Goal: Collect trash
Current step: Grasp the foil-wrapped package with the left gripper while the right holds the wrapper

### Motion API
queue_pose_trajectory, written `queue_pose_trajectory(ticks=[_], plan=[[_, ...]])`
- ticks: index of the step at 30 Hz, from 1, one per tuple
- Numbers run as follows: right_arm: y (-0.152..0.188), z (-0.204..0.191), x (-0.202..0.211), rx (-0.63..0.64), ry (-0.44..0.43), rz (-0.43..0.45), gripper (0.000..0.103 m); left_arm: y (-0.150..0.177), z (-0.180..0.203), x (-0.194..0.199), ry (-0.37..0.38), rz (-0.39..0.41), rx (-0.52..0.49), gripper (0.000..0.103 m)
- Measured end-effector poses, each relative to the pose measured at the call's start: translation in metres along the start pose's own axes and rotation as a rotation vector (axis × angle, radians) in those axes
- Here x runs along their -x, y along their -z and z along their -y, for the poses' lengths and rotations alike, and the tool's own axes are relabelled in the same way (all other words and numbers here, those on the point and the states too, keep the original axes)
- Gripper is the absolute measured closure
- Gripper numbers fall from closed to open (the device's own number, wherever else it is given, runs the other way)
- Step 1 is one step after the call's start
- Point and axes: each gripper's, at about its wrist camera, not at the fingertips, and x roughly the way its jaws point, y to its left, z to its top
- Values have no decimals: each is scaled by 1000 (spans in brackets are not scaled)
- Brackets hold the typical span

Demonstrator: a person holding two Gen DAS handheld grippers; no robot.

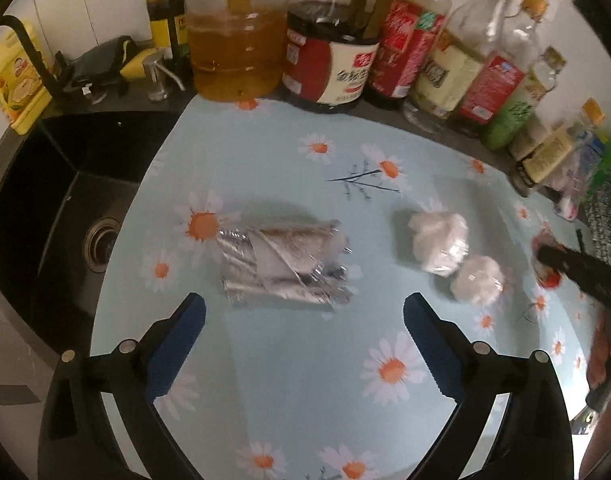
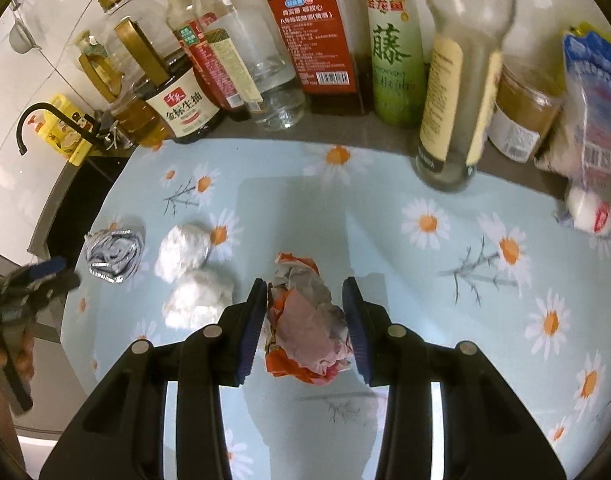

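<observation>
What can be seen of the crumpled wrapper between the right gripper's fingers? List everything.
The wrapper is a crumpled ball of thin paper or foil, orange-red outside with grey and pinkish inner folds. It rests on the daisy-print cloth, between the blue pads of the right gripper, which press its sides. Nothing else touches it.

The crushed tray (image 1: 283, 266) looks like shiny, creased metal foil. Two white wads (image 1: 439, 246) seem to be soft tissue under glossy film. The orange-and-pink wrapper (image 2: 305, 320) is crinkled matt paper. The daisy-print tabletop (image 1: 305, 380) is smooth.
</observation>
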Motion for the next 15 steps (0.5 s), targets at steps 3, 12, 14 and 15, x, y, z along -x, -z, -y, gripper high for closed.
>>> queue_pose_trajectory(ticks=[3,12,14,15], plan=[[10,0,-1,-19,-18,-8,63,-8,-10,-12,45,-35,44,7],[28,-11,-4,-20,-47,-47,63,-20,-28,-38,15,-61,63,7],[30,-13,-3,-21,-56,-47,63,-21,-28,-39,26,-50,58,7],[32,-14,-2,-22,-58,-46,63,-22,-27,-39,22,-40,46,8]])
